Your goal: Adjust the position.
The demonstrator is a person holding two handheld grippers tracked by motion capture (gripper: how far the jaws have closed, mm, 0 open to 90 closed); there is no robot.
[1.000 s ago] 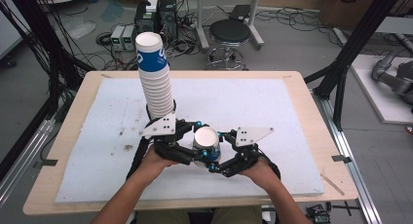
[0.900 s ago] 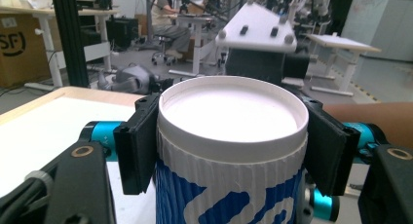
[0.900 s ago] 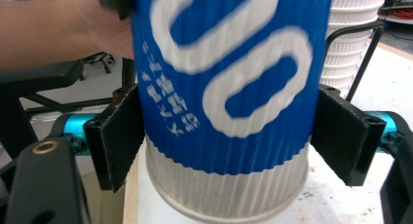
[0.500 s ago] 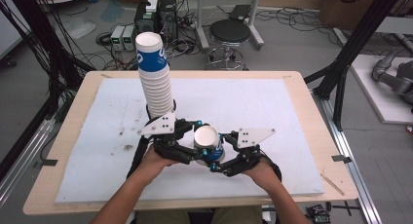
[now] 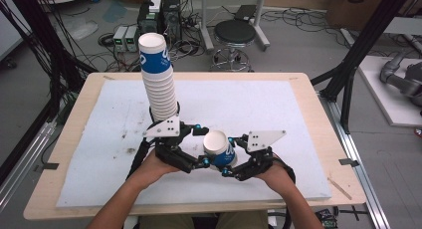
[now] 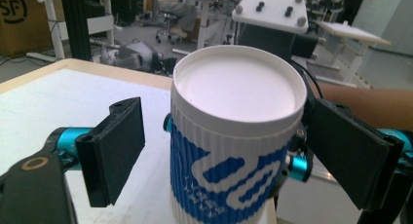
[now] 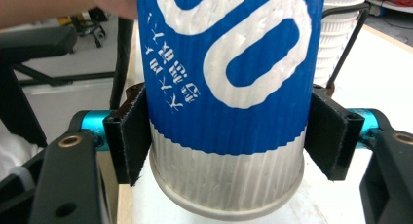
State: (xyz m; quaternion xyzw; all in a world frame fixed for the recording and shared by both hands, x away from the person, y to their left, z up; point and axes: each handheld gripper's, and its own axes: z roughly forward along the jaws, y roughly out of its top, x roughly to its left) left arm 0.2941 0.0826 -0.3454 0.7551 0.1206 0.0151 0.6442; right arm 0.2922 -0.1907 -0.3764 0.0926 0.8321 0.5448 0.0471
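Right gripper [image 7: 226,136] jaws have just been closing and now press both sides of one inverted blue-and-white cup [image 7: 226,87]. Left gripper [image 6: 229,156] jaws have just opened; they flank that cup without touching. One tall cup stack [image 5: 158,79] stands just behind the left gripper. White mat [image 5: 278,109] is bare toward the right edge.

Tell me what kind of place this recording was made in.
Most likely a robotics lab or workshop. A wooden table with a white mat stands inside a black frame, computers and cables cover the concrete floor behind, and a grey robot arm lies at right.
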